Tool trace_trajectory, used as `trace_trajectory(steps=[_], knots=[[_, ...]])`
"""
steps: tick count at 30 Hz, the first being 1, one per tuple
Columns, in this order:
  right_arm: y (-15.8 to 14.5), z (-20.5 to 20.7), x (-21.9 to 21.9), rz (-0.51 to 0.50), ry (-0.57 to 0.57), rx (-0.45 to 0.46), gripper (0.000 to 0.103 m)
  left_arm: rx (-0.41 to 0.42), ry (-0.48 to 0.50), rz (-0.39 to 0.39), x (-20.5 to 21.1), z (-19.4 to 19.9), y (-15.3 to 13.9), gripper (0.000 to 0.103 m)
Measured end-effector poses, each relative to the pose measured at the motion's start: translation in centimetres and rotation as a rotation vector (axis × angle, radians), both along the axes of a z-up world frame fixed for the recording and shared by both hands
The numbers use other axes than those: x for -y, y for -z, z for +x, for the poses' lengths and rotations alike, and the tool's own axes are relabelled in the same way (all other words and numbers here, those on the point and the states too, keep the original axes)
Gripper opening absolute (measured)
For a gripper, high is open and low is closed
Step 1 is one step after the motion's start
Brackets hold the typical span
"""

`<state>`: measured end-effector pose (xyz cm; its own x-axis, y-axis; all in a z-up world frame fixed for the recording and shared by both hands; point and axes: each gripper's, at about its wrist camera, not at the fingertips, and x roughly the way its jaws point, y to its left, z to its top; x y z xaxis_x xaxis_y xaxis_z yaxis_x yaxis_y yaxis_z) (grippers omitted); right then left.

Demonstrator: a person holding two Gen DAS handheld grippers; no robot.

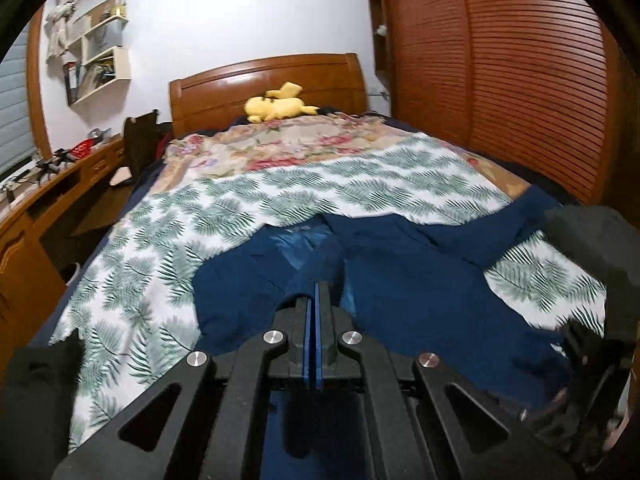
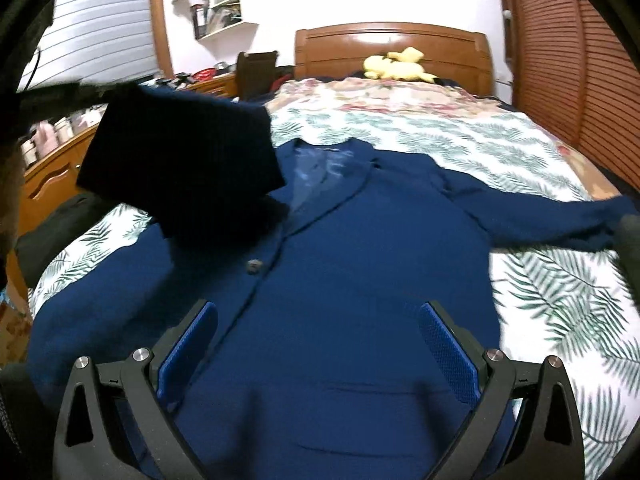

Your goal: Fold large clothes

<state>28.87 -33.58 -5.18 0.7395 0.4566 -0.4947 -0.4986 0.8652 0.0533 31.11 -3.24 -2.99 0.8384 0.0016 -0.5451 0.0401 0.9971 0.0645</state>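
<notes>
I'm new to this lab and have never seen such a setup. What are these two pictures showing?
There is no robot. A person holds a pair of tongs in each hand, each with a wide-angle camera looking along its fingers. One picture is from the left tongs, which are shut. The other is from the right tongs, open and empty. A blue jacket lies face up on a leaf-print sheet on a bed, with a yellow plush toy by the headboard. One sleeve hangs raised over the jacket, apparently pinched by the left tongs.
</notes>
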Motion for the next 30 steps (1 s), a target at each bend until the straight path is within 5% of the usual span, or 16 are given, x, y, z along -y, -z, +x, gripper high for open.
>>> trace_trajectory(steps=[6,15,17,22,30], knots=[[-1.2,-0.7,0.1,-0.013,0.039,0.000,0.100,0.005,0.015,0.059,2.2,-1.6,3.1,0.002],[-1.8,-2.0,0.7,-0.044,0.084,0.009,0.100,-0.010,0.045,-0.022,1.3,-2.9,4.9,0.005],[-2.0,-2.1,0.6,-0.040,0.095,0.012,0.100,-0.010,0.041,-0.058,0.8,-3.2,5.0,0.032],[-2.9,-2.4,-0.6,-0.036,0.080,0.024,0.100,0.021,0.050,-0.051,0.5,-4.8,4.7,0.069],[-3.2,-1.5,-3.1,-0.007,0.019,0.016,0.100,0.035,0.042,-0.061,-1.6,-8.6,4.9,0.076]])
